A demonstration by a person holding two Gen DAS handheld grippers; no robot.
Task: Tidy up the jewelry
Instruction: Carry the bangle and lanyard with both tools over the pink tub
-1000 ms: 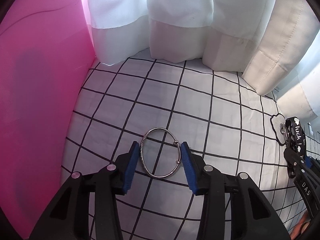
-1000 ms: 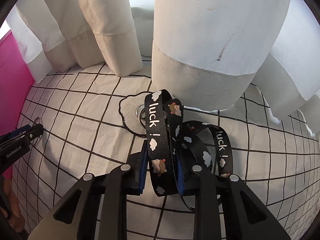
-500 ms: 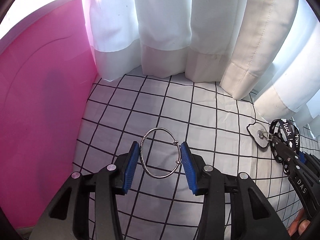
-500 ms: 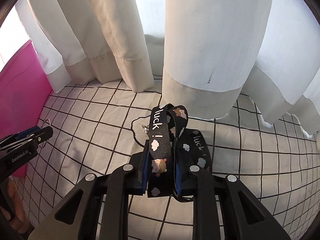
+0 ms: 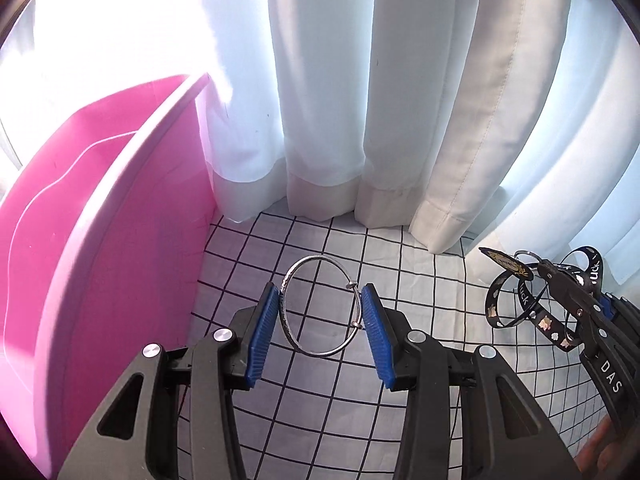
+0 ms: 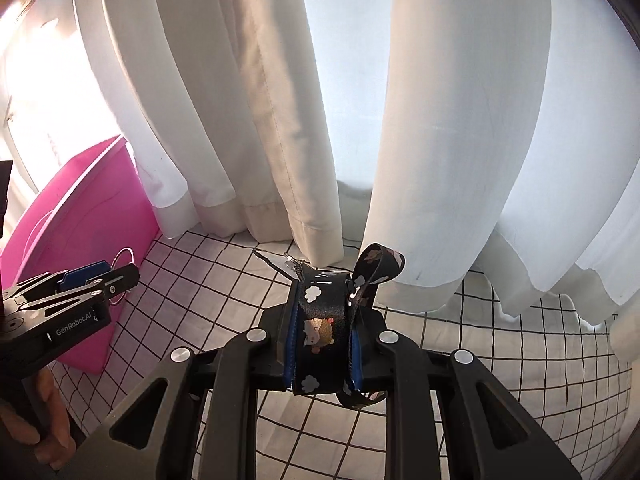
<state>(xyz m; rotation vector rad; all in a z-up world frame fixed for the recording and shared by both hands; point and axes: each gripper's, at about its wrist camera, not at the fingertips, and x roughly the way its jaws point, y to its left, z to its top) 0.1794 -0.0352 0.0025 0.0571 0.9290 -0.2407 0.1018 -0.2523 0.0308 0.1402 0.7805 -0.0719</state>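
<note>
The thin, stiff silver metal bangle (image 5: 320,306) looked light and slippery, best pinched across its rim; the left claw (image 5: 320,330) was clamped on it that way, lifted above the black-gridded white cloth (image 5: 420,280) beside the pink plastic bin (image 5: 100,260). The right claw (image 6: 322,344) was clamped on the soft black printed lanyard (image 6: 320,316), bunched between its pads.

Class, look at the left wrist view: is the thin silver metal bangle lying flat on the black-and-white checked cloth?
No: the silver metal bangle is clamped between the left gripper's blue jaws, above the checked cloth.
</note>
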